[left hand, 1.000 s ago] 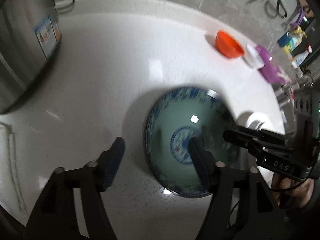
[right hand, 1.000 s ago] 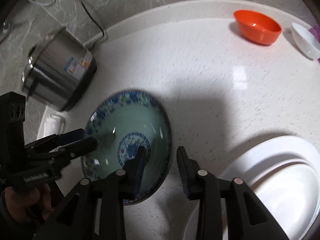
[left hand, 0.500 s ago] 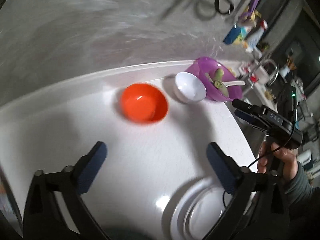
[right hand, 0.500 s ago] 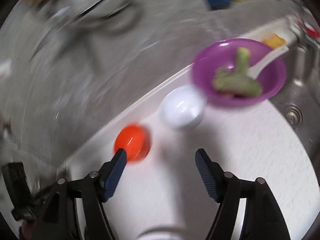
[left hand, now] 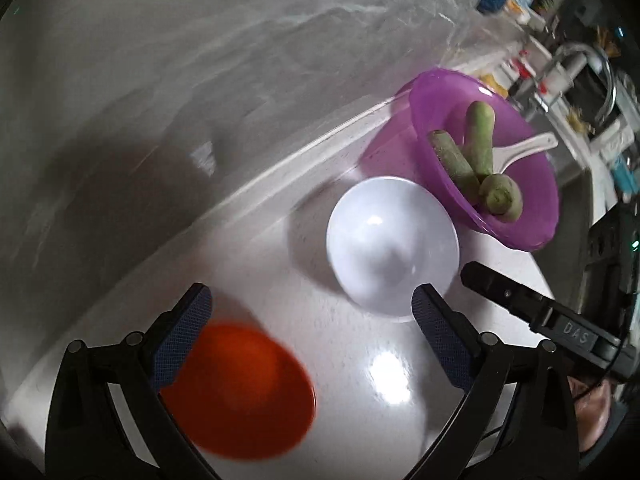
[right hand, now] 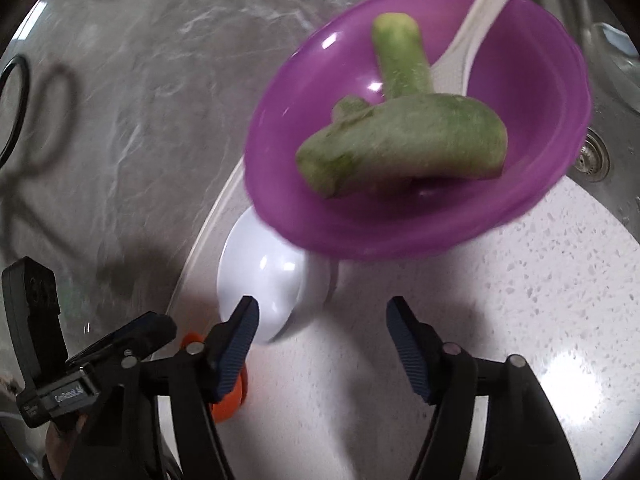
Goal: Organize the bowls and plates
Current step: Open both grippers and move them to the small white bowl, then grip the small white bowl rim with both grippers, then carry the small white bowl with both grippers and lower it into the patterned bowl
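A small white bowl (left hand: pixel 392 246) sits on the white counter (left hand: pixel 340 360) near the back edge. An orange bowl (left hand: pixel 240 392) lies to its left, under my left gripper's left finger. My left gripper (left hand: pixel 306 344) is open and empty, just in front of the white bowl. My right gripper (right hand: pixel 322 346) is open and empty; the white bowl (right hand: pixel 260 276) lies just beyond its left finger. The orange bowl (right hand: pixel 228 400) is mostly hidden behind that finger. The right gripper also shows in the left wrist view (left hand: pixel 532 312).
A purple bowl (left hand: pixel 520 184) with green vegetable pieces (left hand: pixel 476 160) and a white spoon (left hand: pixel 524 148) stands right of the white bowl. It also shows in the right wrist view (right hand: pixel 420 128). A sink with drain (right hand: pixel 594 156) lies right. A grey marble wall (left hand: pixel 200 60) stands behind.
Both grippers have moved away from the blue patterned bowl and swung toward the back right, closing in on the white and purple bowls. Both jaws have opened wider.
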Demonstrator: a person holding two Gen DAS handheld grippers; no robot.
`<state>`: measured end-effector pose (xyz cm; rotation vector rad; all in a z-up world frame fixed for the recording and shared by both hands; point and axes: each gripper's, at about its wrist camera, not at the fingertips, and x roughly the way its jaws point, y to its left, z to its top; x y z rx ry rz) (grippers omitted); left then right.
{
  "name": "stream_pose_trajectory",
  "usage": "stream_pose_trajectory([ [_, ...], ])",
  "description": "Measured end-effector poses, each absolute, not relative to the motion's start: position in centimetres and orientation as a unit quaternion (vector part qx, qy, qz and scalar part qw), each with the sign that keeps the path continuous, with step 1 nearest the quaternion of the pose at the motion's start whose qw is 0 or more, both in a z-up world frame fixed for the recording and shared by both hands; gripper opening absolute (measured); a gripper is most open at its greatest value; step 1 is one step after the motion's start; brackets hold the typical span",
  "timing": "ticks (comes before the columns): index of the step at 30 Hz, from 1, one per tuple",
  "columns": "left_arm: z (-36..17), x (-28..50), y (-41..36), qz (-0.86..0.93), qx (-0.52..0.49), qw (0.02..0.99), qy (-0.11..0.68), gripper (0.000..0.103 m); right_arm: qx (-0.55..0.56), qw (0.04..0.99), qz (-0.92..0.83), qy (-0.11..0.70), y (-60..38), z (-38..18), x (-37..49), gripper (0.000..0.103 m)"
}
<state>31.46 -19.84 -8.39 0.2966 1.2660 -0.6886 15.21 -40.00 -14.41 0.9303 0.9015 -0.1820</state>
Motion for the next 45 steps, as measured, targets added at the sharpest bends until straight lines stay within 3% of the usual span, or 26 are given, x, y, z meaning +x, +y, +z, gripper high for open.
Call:
stream_pose_trajectory([
  [7,-11.3,32.4,-22.8,-0.329,0.159,0.724,0.585,0.094,0.439,0.786,-0.092,0.424,-40.7,-15.6,15.8,0.061],
  [16,-13.8,32.6,-24.6,-0.338,0.163,0.711,0.595,0.06,0.433,0.786,-0.094,0.431,-39.9,-17.0,17.1,0.058],
  [20,-14.6,32.1,-25.2,-0.339,0.17,0.704,0.6,0.037,0.43,0.784,-0.093,0.439,-38.7,-17.7,18.8,0.051],
  [22,-15.1,32.3,-25.4,-0.339,0.167,0.702,0.604,0.032,0.43,0.783,-0.09,0.44,-38.3,-18.2,19.1,0.049],
  [25,-15.7,32.5,-25.6,-0.339,0.163,0.701,0.606,0.025,0.425,0.787,-0.087,0.438,-37.9,-18.2,19.4,0.042],
  [27,-15.7,32.5,-25.7,-0.337,0.164,0.702,0.606,0.018,0.419,0.79,-0.083,0.439,-37.4,-18.2,20.0,0.026],
  [29,-15.9,32.5,-25.8,-0.335,0.168,0.703,0.605,0.01,0.415,0.791,-0.084,0.441,-37.1,-18.2,20.3,0.018],
  [45,-16.4,30.7,-24.8,-0.325,0.152,0.699,0.619,0.009,0.404,0.789,-0.079,0.457,-36.4,-17.8,18.7,0.014],
])
